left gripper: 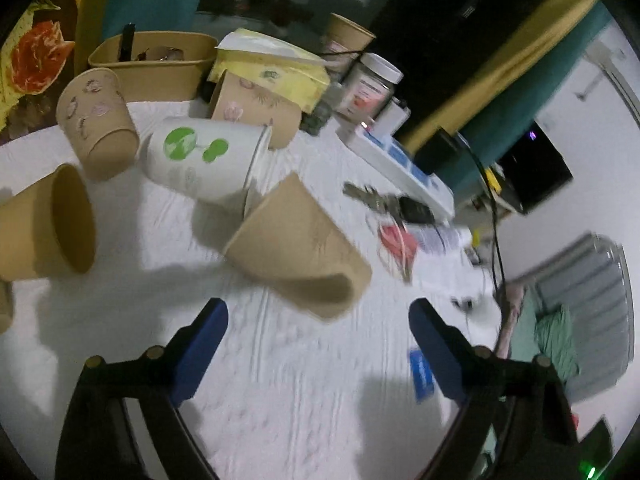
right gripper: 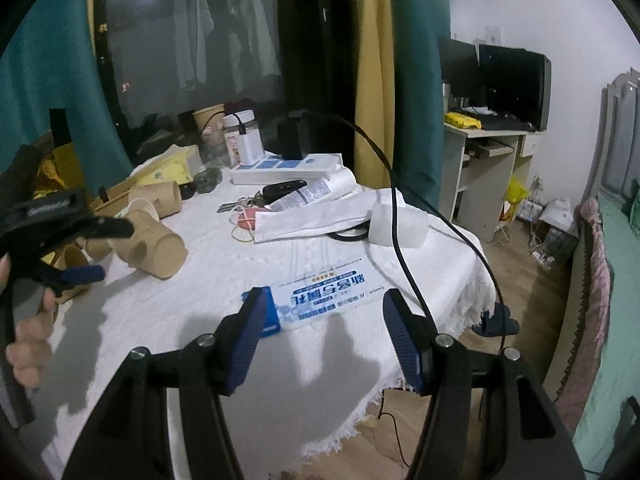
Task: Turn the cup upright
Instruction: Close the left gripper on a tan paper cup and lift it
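**Closing in on the tipped brown cup**

The brown paper cup [left gripper: 298, 248] lies on its side on the counter [left gripper: 280, 380], mouth toward the left claw [left gripper: 318, 320], which gapes empty. Straddle the wall near the rim, squeeze gently, then roll upright. The right claw [right gripper: 324, 336] holds nothing.

Your left gripper [left gripper: 318, 312] had two black arms with round brass-coloured screws and flat dark blue pads [left gripper: 202, 340]. Your right gripper [right gripper: 324, 304] looked the same, but its blue pads [right gripper: 248, 340] had fine ridges and its screws were silver. Beside the left gripper's black handle, your hand [right gripper: 30, 336] was bare.
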A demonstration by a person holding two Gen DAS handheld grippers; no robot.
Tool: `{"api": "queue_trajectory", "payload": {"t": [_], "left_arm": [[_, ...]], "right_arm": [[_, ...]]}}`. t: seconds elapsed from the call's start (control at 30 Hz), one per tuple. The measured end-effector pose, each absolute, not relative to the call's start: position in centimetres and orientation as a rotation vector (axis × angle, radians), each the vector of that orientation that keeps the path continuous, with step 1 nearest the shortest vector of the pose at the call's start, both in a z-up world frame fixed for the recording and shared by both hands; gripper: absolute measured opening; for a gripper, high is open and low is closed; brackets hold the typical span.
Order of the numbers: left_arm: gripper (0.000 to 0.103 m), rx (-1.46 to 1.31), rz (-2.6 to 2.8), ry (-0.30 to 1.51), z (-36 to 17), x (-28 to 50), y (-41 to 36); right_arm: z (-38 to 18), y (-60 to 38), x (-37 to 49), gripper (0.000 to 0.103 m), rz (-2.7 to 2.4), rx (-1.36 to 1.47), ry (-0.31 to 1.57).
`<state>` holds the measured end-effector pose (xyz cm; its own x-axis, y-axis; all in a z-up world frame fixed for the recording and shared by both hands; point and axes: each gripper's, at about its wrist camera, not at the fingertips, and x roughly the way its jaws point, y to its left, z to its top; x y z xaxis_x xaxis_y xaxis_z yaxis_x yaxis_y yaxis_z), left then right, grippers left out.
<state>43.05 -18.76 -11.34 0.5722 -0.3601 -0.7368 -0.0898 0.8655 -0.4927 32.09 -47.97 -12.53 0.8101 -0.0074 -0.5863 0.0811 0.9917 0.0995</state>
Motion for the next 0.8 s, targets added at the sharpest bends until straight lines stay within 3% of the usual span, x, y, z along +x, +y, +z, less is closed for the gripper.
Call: {"api": "queue_trajectory", "payload": {"t": [0.33,0.43,0.8], "left_arm": [[0.092,-0.707,-0.022,0.991,-14.8,47.3,-18.5],[0.077,-0.684,-0.010,0.997,-15.2,47.9,-18.7],[0.070,-0.587,-0.093,0.965,-11.9,43.8,-17.2]], "right_arm": [[-13.4,-48.3,32.8,0.057,-0.031,0.153,0.633],[-13.5,-48.1,32.4,0.058,-0.031,0.157,0.634],[-11.0,-46.1,29.4,0.058,-0.016,0.148,0.596]]}}
